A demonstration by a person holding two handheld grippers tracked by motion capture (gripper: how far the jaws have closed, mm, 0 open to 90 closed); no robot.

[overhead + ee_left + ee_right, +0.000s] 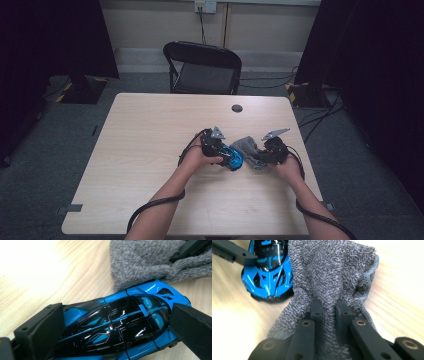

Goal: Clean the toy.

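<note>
The glossy blue and black toy car point(117, 325) is clamped lengthwise between the jaws of the left gripper point(220, 148), low over the pale wooden table point(150, 130). The grey terry cloth point(329, 272) is pinched by the right gripper point(329, 312) and laid against the car's nose; both forearms are angled inward

A light wooden bench point(150, 150) stands on grey carpet point(60, 130). Near its far edge sits a small round dark cap point(237, 108). Behind the bench is a black folding chair point(202, 67), facing it. A cable point(202, 27) hangs from a wall socket point(205, 6) above the chair. Dark curtains point(45, 35) hang on both sides, with yellow-and-black striped stand bases point(300, 92) below them.
</note>
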